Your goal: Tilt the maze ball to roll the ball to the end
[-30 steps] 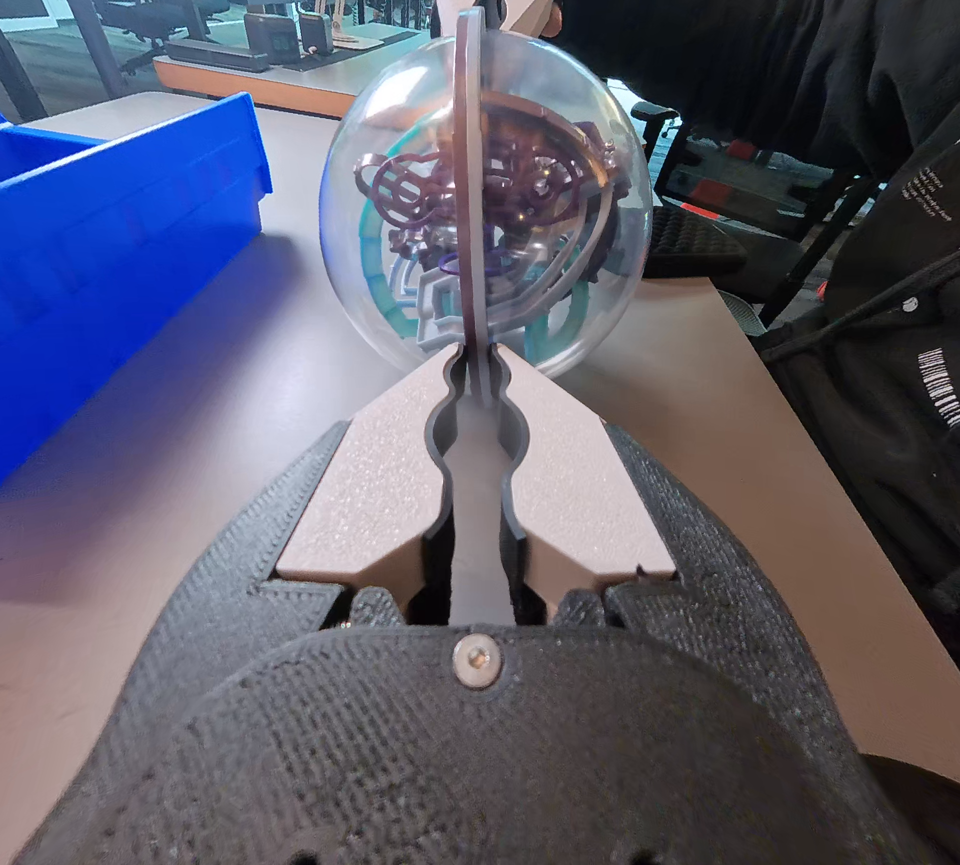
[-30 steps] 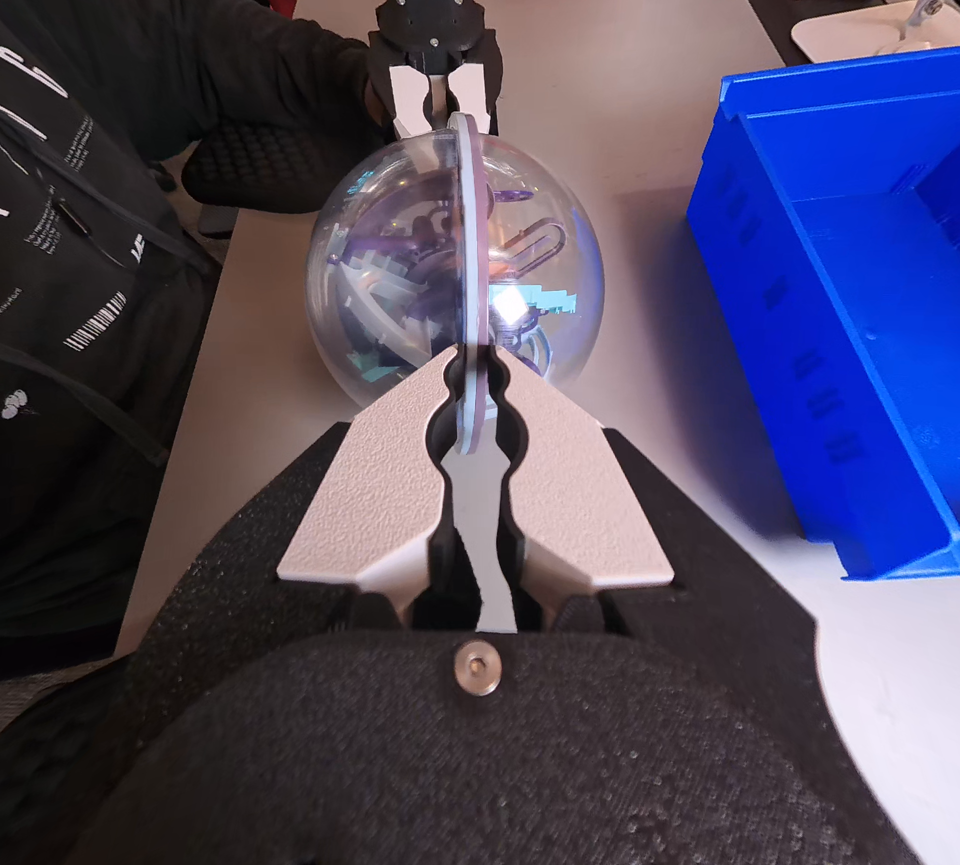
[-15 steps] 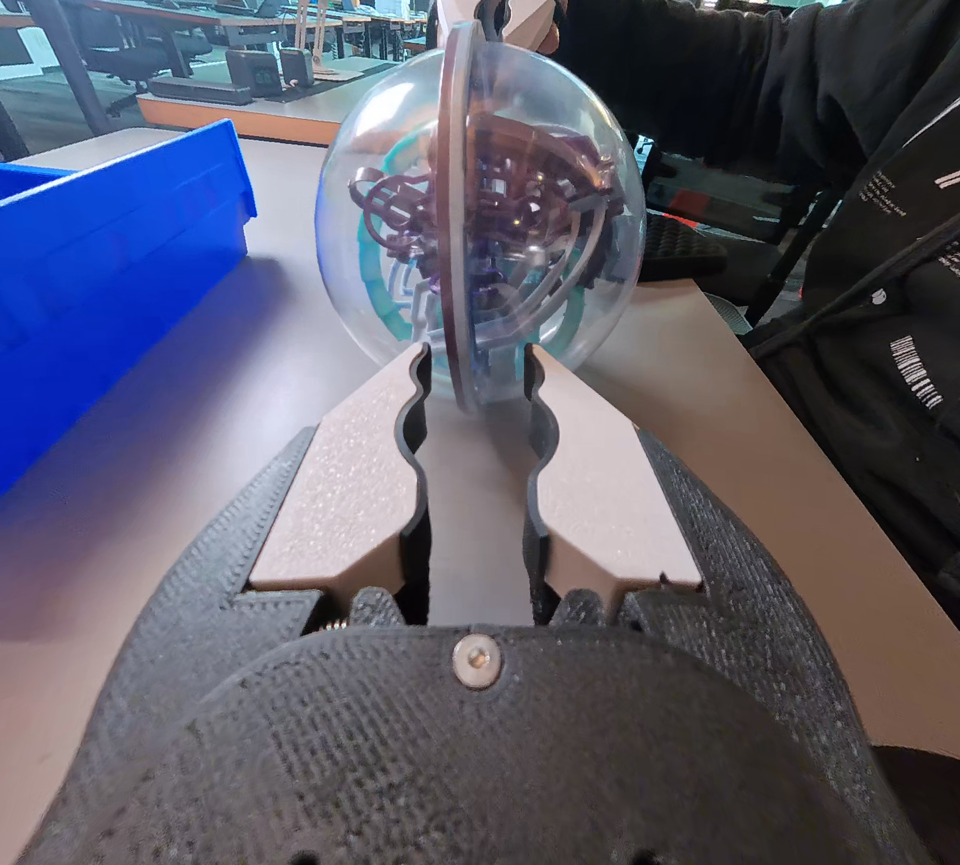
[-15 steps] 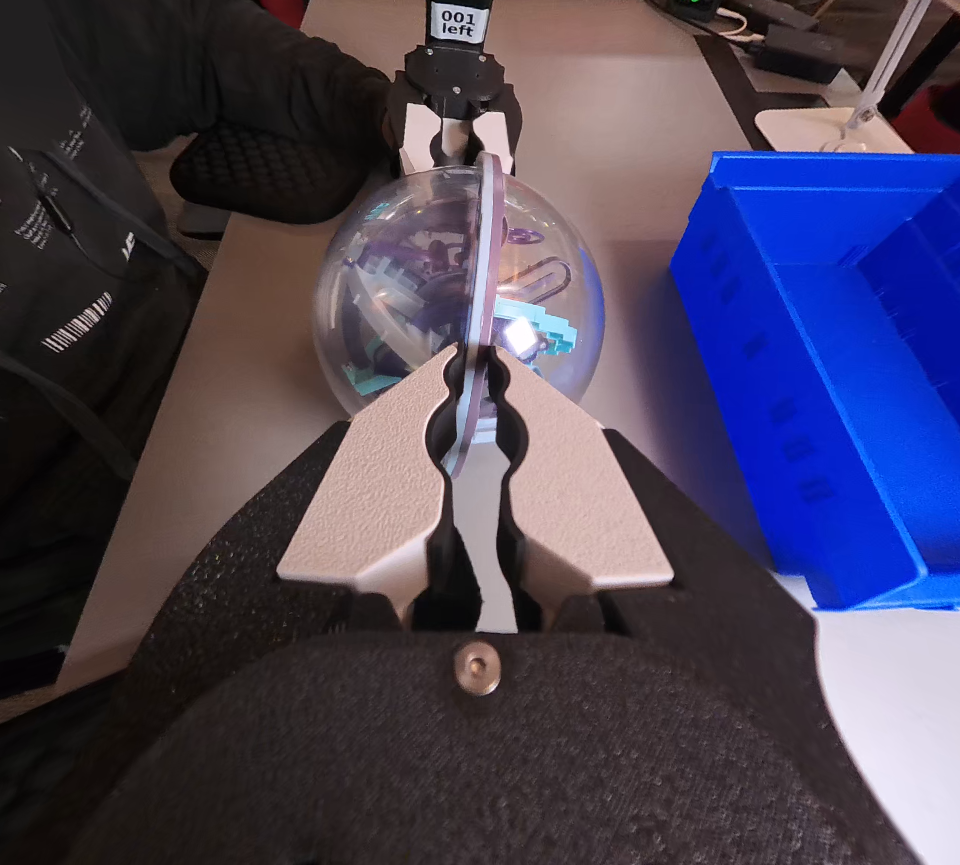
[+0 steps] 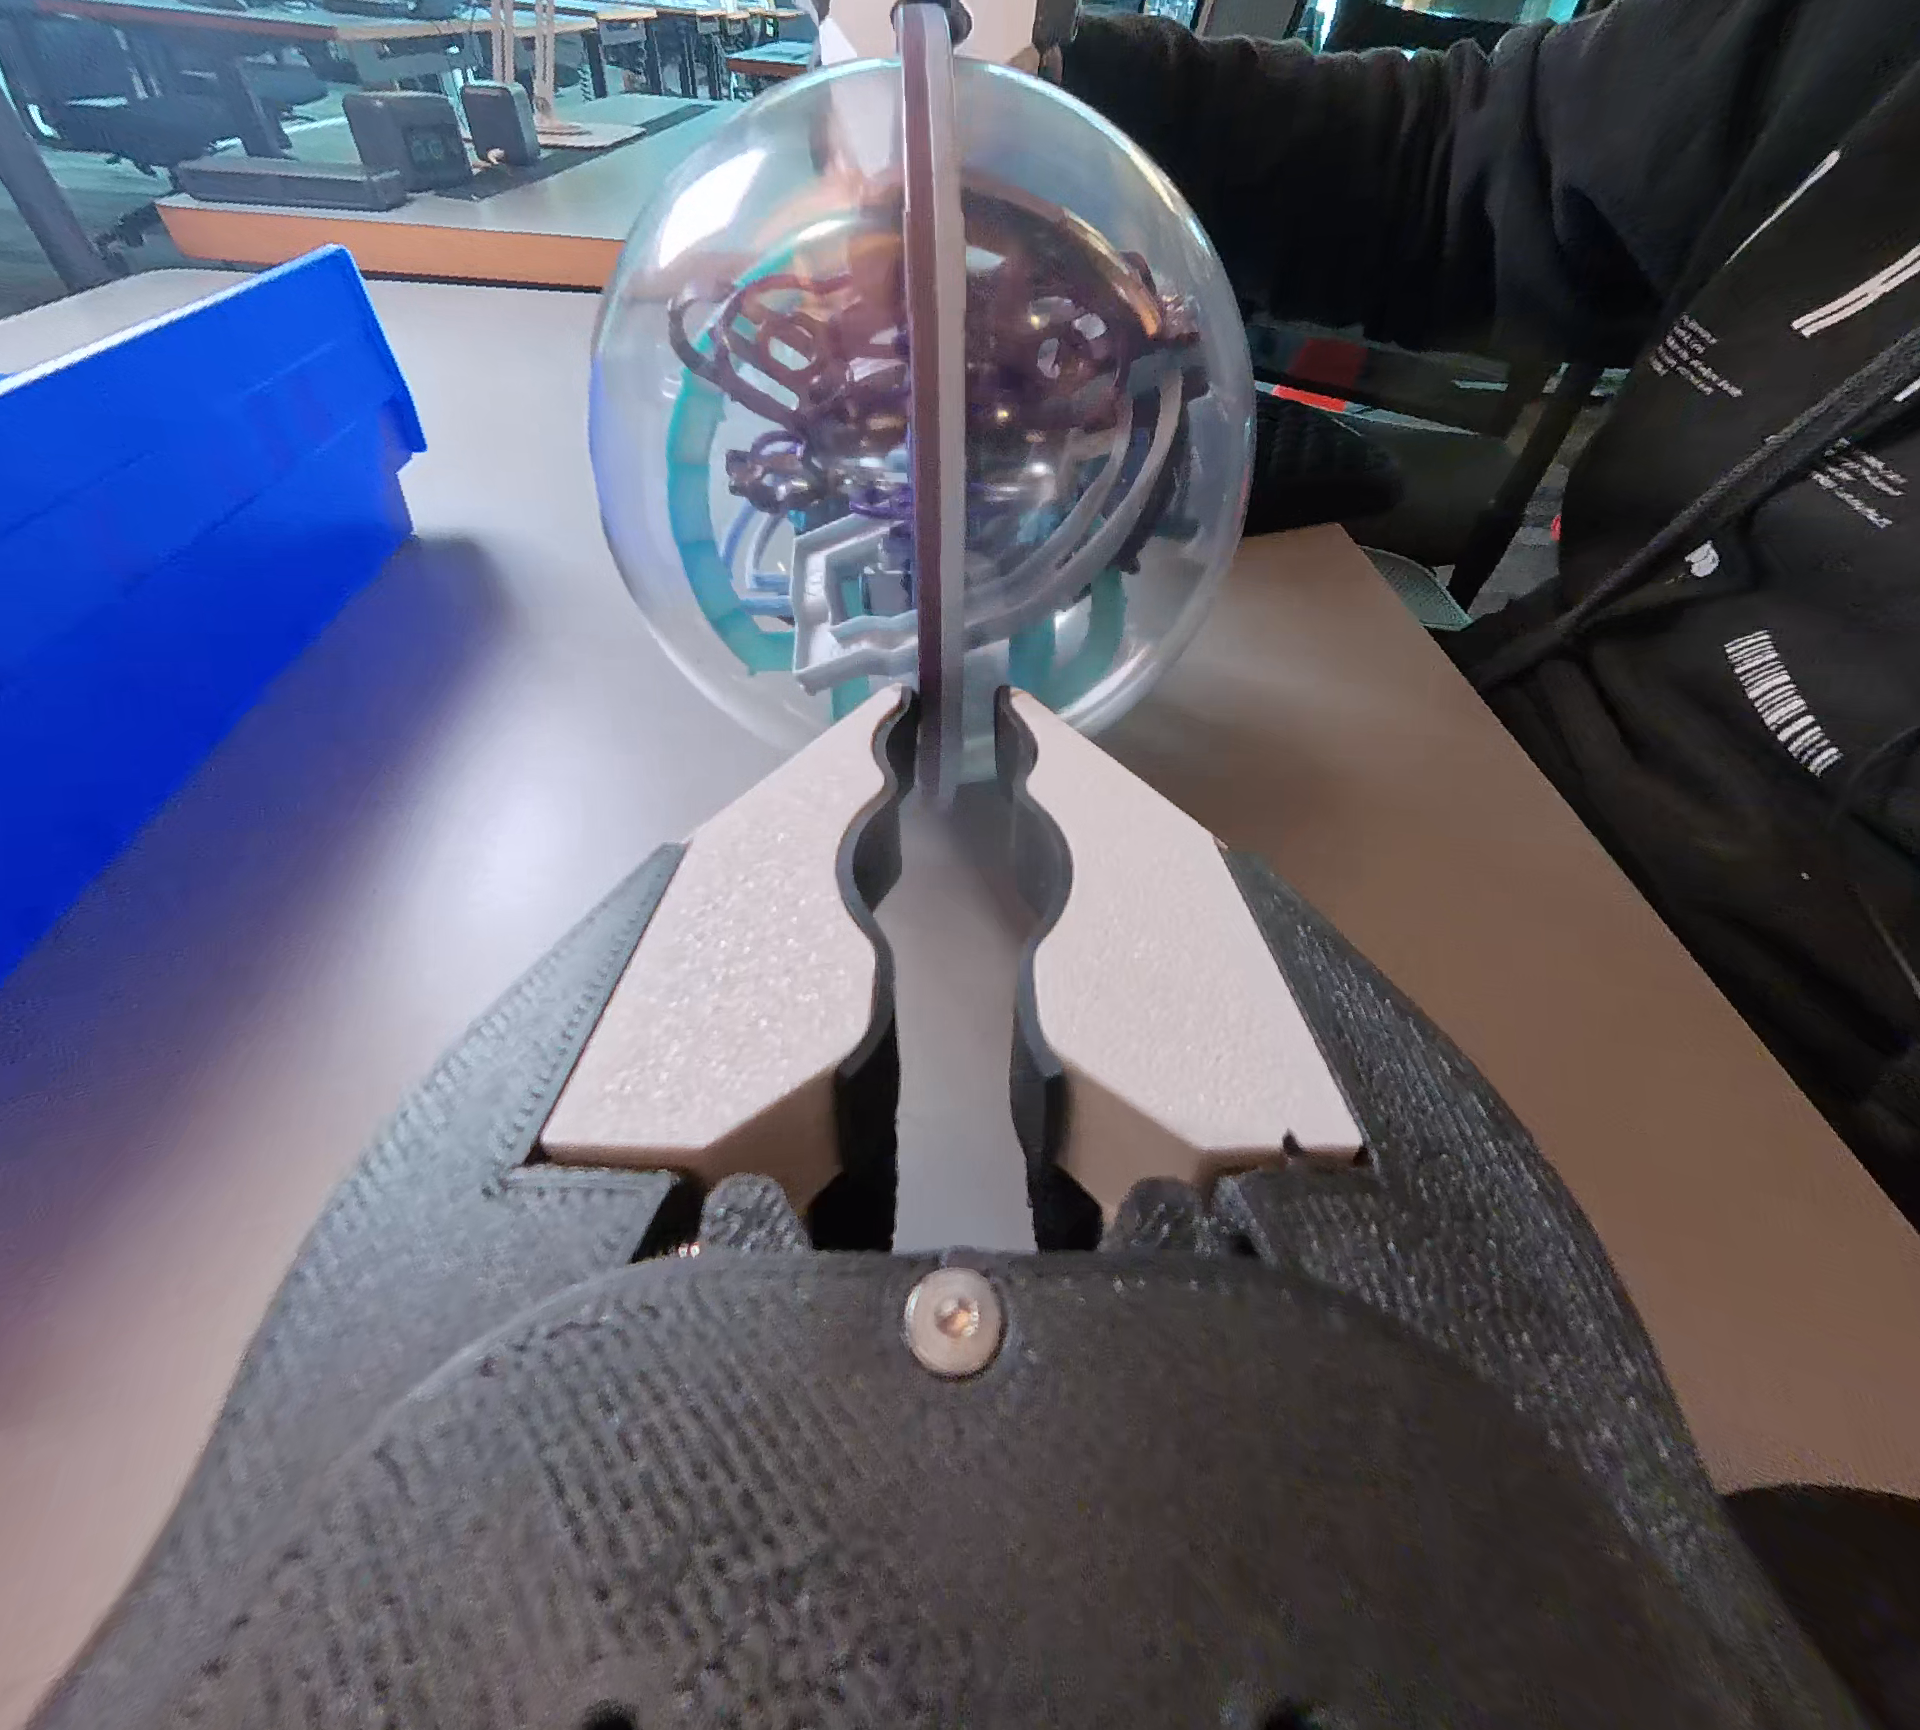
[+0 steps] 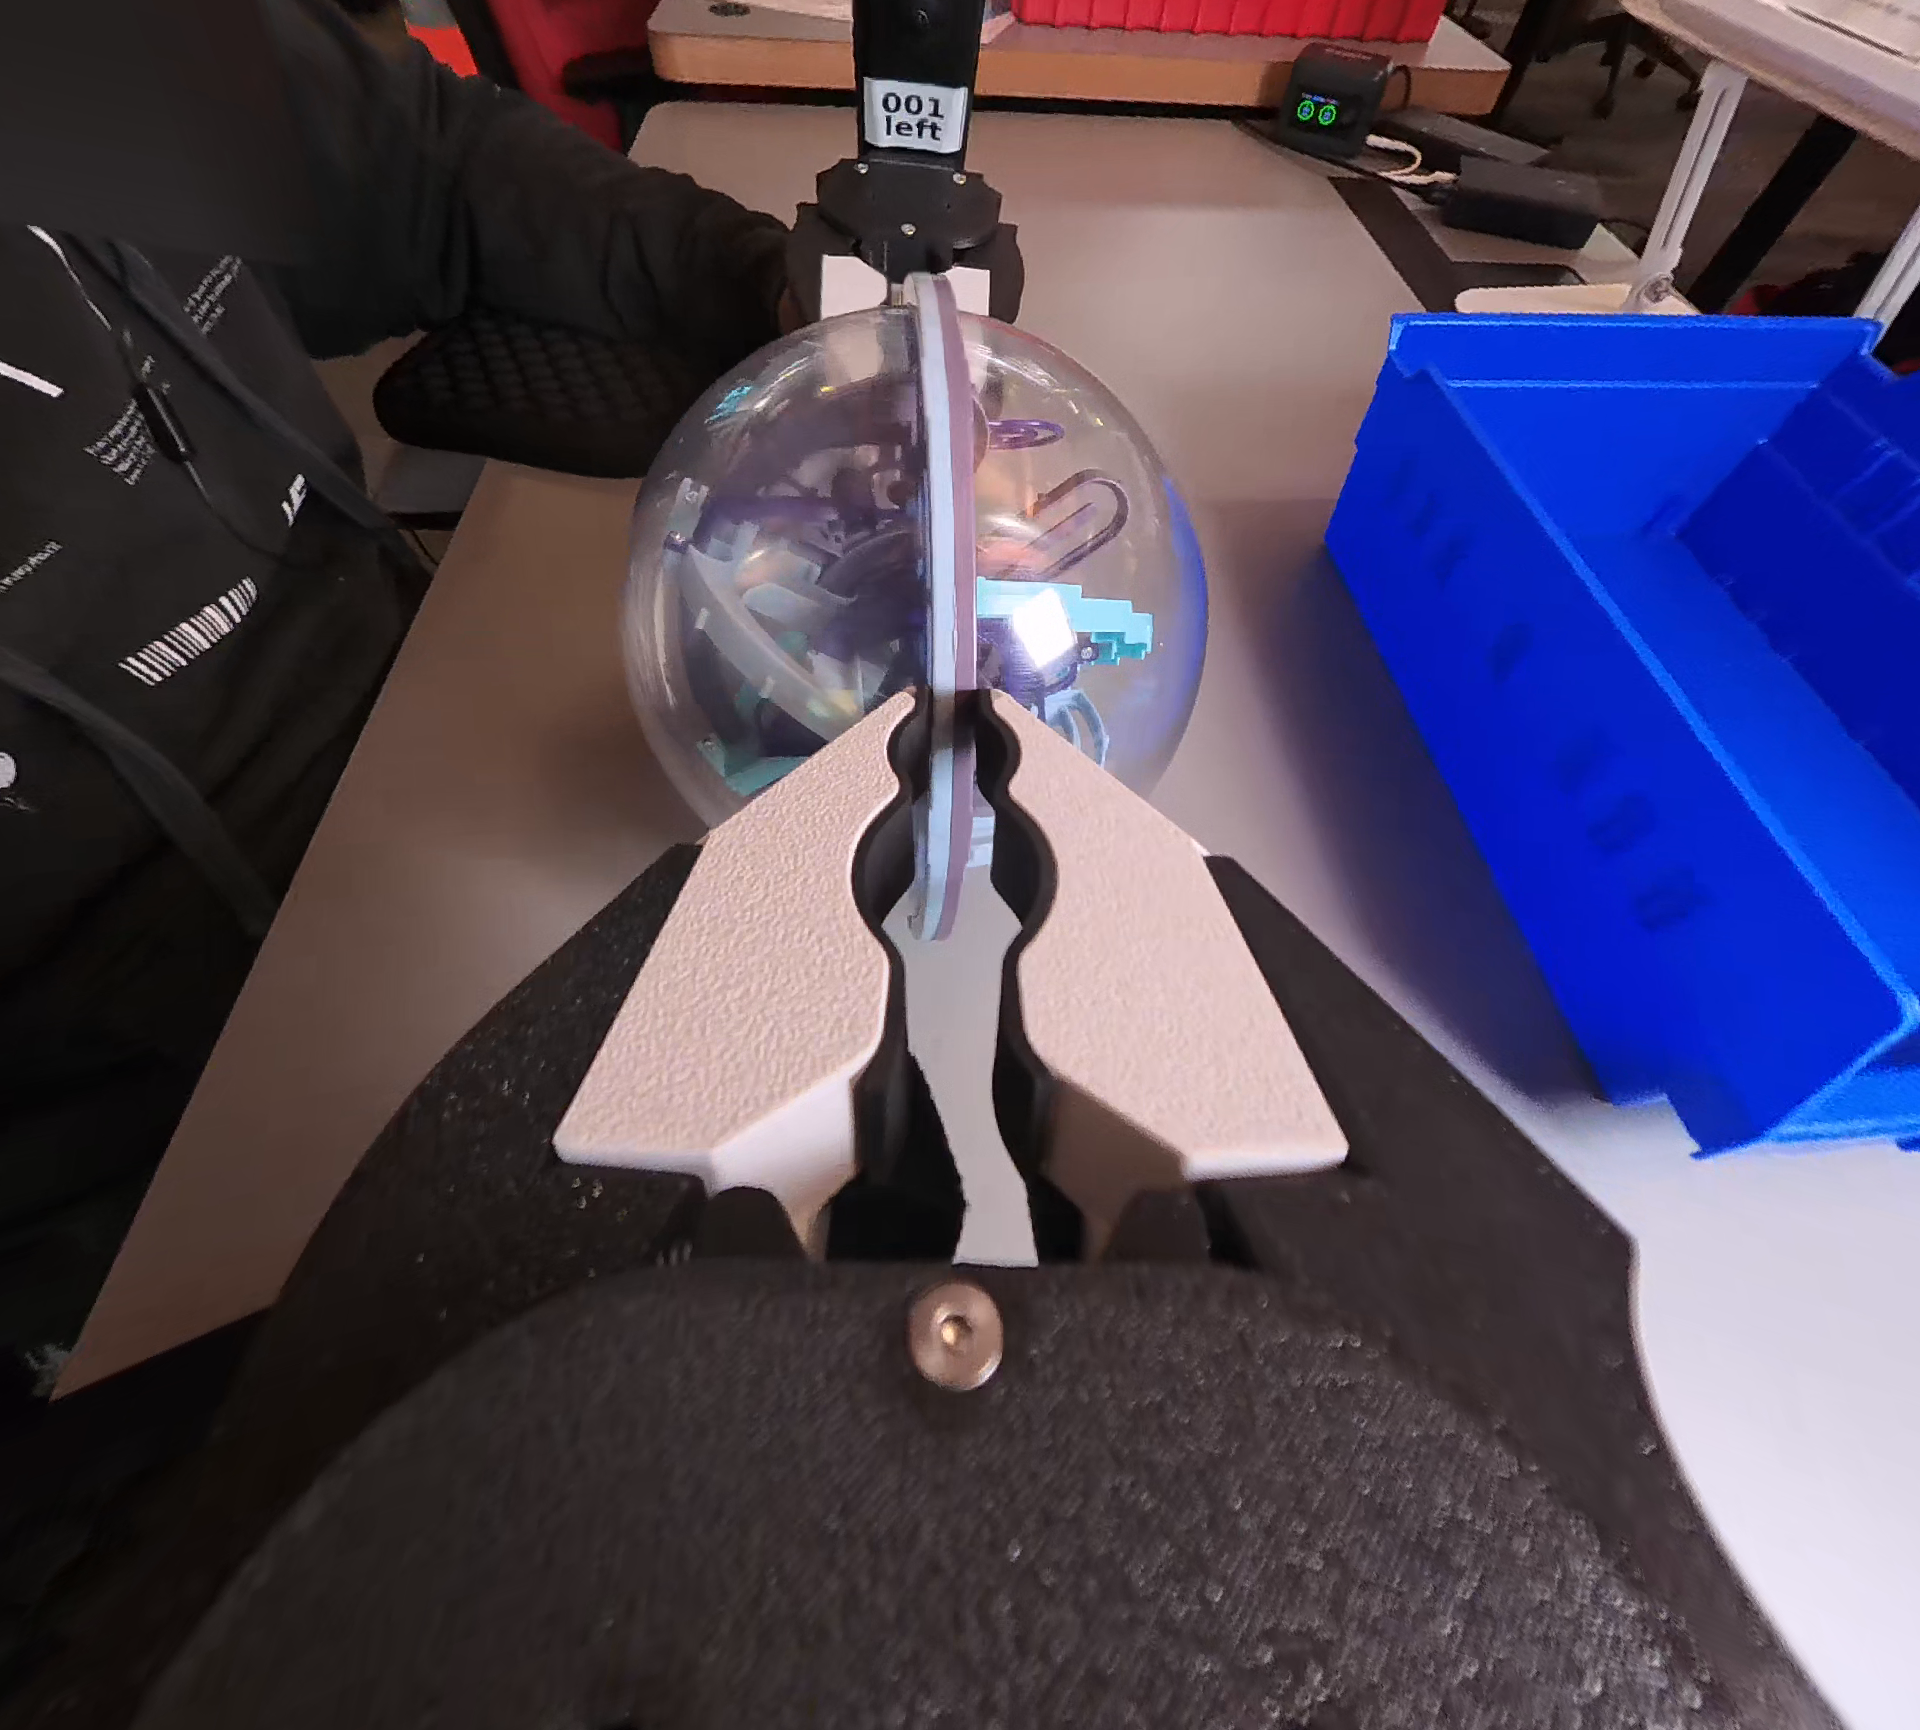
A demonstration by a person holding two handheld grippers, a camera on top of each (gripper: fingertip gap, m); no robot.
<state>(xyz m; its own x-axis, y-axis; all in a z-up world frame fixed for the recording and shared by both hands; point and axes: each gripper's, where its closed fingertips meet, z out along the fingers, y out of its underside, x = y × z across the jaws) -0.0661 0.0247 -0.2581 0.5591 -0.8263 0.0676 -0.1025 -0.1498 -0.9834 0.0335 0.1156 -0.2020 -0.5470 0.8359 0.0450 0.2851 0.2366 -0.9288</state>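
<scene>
The maze ball was a clear, glossy plastic sphere packed with tangled purple, teal and grey tracks, split by a flat purple-grey ring that stood upright as a thin rim. It sat directly ahead of the left gripper, whose matte, grainy beige fingers with wavy black inner edges stood narrow around the ring's near edge, one side touching, a slight gap at the other. On the ball's far side, the right gripper was clamped on the same ring, its fingertips pressed against both faces. A smooth blue plastic bin lay to the right of the right gripper, near the ball, on the pale table. A person's dark sleeve reached behind the ball.
</scene>
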